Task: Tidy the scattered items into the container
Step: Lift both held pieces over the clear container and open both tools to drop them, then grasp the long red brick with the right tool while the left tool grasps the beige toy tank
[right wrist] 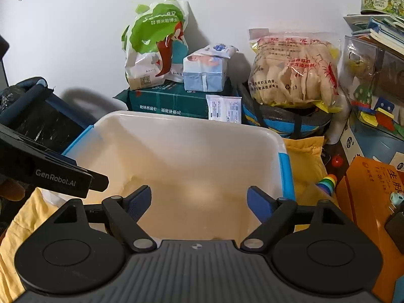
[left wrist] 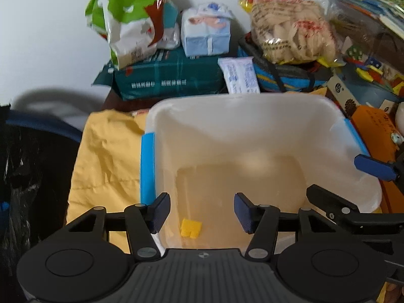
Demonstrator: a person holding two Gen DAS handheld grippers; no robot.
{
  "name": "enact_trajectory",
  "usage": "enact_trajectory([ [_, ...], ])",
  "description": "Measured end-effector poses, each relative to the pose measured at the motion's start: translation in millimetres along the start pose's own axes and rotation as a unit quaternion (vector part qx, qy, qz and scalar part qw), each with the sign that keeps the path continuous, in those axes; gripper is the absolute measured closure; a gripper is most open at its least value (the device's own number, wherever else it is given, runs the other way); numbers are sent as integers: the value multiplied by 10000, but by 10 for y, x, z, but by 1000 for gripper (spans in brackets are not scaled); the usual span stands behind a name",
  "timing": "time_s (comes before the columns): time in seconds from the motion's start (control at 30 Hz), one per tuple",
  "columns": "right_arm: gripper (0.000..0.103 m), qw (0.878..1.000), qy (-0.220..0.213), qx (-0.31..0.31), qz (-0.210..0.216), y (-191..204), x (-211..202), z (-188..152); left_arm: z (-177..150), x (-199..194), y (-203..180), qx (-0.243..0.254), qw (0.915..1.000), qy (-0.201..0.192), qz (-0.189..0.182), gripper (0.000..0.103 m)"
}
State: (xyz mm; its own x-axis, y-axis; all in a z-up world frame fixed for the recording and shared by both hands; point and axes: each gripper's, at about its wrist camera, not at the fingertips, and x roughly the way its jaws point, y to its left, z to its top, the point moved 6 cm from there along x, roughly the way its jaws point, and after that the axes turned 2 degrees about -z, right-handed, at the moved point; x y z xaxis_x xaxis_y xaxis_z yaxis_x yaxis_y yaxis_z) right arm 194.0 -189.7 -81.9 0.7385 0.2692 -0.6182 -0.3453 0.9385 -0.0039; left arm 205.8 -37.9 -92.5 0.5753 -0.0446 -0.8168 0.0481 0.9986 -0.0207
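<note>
A white plastic bin with blue handles [left wrist: 242, 116] [right wrist: 176, 131] stands on a yellow cloth. A small yellow block [left wrist: 191, 228] lies on the bin's floor near its front wall. My left gripper [left wrist: 200, 213] is open and empty, hovering over the bin just above the block. My right gripper [right wrist: 199, 202] is open and empty over the bin's near edge; one of its blue fingers shows at the right in the left wrist view [left wrist: 373, 168]. The left gripper's black body shows at the left in the right wrist view [right wrist: 50, 174].
Behind the bin are a green-and-white bag [right wrist: 156, 45], a blue tissue pack [right wrist: 204, 73], a dark green package [right wrist: 166, 103] and a bag of crackers [right wrist: 293, 70]. An orange box [right wrist: 371, 197], a rainbow stacking toy [right wrist: 328, 183] and a clear toy bin [right wrist: 373, 88] stand right.
</note>
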Motion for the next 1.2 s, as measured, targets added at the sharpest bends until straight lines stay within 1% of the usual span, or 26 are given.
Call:
enact_trajectory([
  [0.1,17,9999,-102,70,0,-23,-91,-7,8,-114,26,-19,9999,-134,-27,43],
  [0.2,17,9992,-378,92,-36,-35,-312,12,-18,-320,95,-159,9993,-319,-121,43],
  [0.27,17,9979,-625,144,-3,-33,-537,-7,-96,-502,165,-220,9985,-492,-131,40],
  [0.33,15,9967,-795,158,37,-8,-741,-84,-251,-686,259,-314,9973,-647,-135,31],
  [0.4,13,9967,-795,138,68,25,-890,-258,-448,-794,341,-387,9967,-705,-120,28],
  [0.5,13,9985,-528,89,114,86,-934,-565,-757,-763,386,-282,9982,-526,-89,28],
  [0.6,13,9998,-151,44,76,145,-859,-882,-1072,-608,358,-330,9992,-201,-92,28],
  [0.67,13,10000,20,39,64,171,-808,-1063,-1252,-505,274,-312,9993,-38,-180,28],
  [0.77,15,9996,279,1,48,223,-707,-1293,-1520,-326,49,14,9997,172,-193,28],
  [0.83,18,9994,325,-30,97,246,-685,-1399,-1671,-205,-96,172,9990,350,-227,29],
  [0.87,19,9993,339,-80,98,258,-666,-1441,-1727,-147,-165,229,9985,414,-284,29],
  [0.93,29,9991,406,-120,104,266,-628,-1515,-1805,-52,-261,268,9977,527,-341,29],
  [1.0,33,9989,439,-129,74,258,-609,-1564,-1825,-7,-337,209,9970,570,-486,29],
  [1.13,33,9990,432,-108,0,222,-615,-1620,-1799,69,-440,-1,9956,614,-712,29],
  [1.2,33,9991,411,-103,-20,180,-621,-1634,-1803,124,-486,-121,9948,661,-763,29],
])
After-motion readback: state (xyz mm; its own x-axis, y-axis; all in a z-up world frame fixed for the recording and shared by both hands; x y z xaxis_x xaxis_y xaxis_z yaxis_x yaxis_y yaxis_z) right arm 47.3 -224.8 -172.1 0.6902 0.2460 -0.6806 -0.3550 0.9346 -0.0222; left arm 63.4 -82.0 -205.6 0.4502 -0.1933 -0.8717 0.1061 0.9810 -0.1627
